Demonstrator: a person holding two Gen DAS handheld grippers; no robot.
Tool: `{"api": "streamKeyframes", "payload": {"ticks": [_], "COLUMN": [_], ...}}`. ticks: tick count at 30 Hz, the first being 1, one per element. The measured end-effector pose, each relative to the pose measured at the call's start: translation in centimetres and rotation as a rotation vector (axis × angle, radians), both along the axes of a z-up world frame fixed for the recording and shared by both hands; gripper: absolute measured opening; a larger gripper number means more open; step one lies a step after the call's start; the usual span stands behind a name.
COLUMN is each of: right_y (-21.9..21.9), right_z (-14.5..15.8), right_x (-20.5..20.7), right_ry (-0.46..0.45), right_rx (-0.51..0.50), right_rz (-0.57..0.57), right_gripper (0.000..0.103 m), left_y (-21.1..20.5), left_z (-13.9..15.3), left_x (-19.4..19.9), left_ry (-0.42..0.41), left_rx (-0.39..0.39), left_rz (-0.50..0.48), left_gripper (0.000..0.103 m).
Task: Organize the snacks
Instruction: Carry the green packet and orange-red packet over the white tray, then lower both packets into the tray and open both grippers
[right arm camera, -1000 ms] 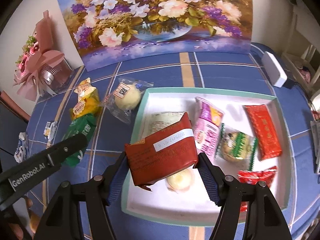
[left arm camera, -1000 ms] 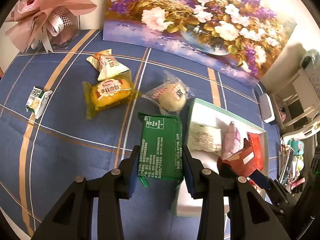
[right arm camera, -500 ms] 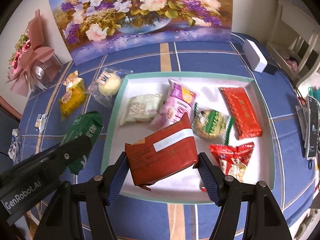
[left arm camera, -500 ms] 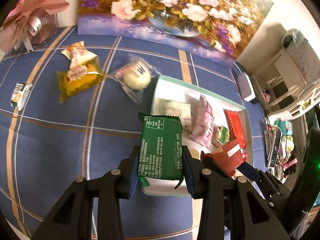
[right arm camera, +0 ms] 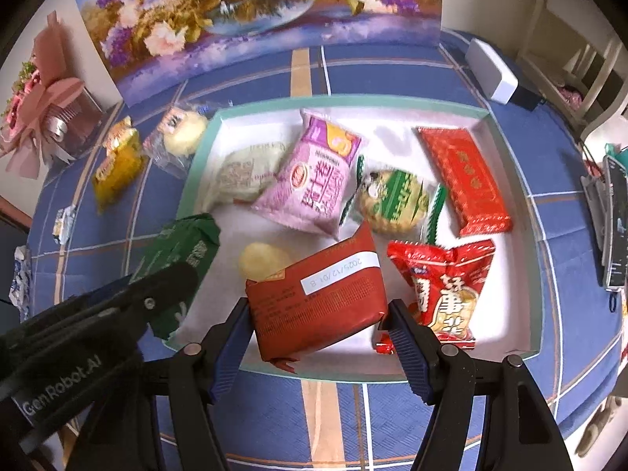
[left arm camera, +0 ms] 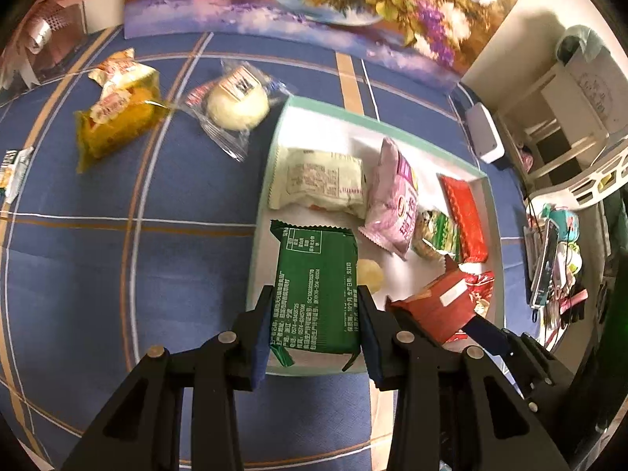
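Observation:
My left gripper (left arm camera: 314, 314) is shut on a green snack packet (left arm camera: 316, 286), held over the near left corner of the white tray (left arm camera: 488, 196). My right gripper (right arm camera: 316, 325) is shut on a dark red packet (right arm camera: 318, 298), held over the tray's (right arm camera: 545, 274) front edge. The tray holds several snacks: a pale packet (right arm camera: 243, 176), a pink packet (right arm camera: 318, 180), a green-wrapped cake (right arm camera: 396, 200), a red bar (right arm camera: 463, 180), a red bag (right arm camera: 447, 290) and a small yellow piece (right arm camera: 263, 261). A yellow cake (left arm camera: 114, 121) and a round bun (left arm camera: 235, 102) lie on the cloth left of the tray.
A flower painting (right arm camera: 255, 11) stands at the table's back. A pink bouquet (right arm camera: 43, 125) sits at the back left. A white box (right arm camera: 490, 70) lies at the back right. Small wrappers (right arm camera: 62, 221) lie at the table's left edge. The left gripper's arm (right arm camera: 78, 337) crosses the right wrist view.
Both grippers have moved forward and to the right over the tray with their packets. The tray now looks larger and nearer in both views.

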State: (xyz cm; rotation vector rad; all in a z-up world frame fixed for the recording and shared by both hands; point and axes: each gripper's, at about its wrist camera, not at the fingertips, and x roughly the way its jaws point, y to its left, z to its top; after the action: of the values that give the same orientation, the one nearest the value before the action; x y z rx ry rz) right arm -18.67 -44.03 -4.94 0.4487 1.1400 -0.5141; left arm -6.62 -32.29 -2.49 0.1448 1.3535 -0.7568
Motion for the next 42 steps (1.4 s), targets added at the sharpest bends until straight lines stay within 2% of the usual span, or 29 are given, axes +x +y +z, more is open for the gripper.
{"api": "streamKeyframes", "payload": {"ticks": [6,18,30,42], "right_y": [-0.3,-0.5,-0.6,-1.0], "right_z": [-1.0,-1.9,0.8,1.8], "right_x": [0.3,0.4,0.4,0.1], "right_ry": [0.026,0.042,-0.017,-0.055], "right_rx": [-0.001,0.008,-0.031,-0.047], "right_rz": [0.006,0.005,0.013,-0.016], "right_gripper": [0.071,0.071,0.071,0.071], "left_y": [-1.0,-1.4,0.2,1.3], "left_z": [-1.6,-2.6,0.2,-0.6], "left_x": [-0.1,0.1,1.1,2.3], "left_ry": [0.013,0.027,-0.033,-0.068], "left_rx": [0.043,0.059,0.049,0.141], "left_rz": [-0.017,-0.018,0.035,0.082], "left_gripper": [0.041,0.041,0.041,0.044]}}
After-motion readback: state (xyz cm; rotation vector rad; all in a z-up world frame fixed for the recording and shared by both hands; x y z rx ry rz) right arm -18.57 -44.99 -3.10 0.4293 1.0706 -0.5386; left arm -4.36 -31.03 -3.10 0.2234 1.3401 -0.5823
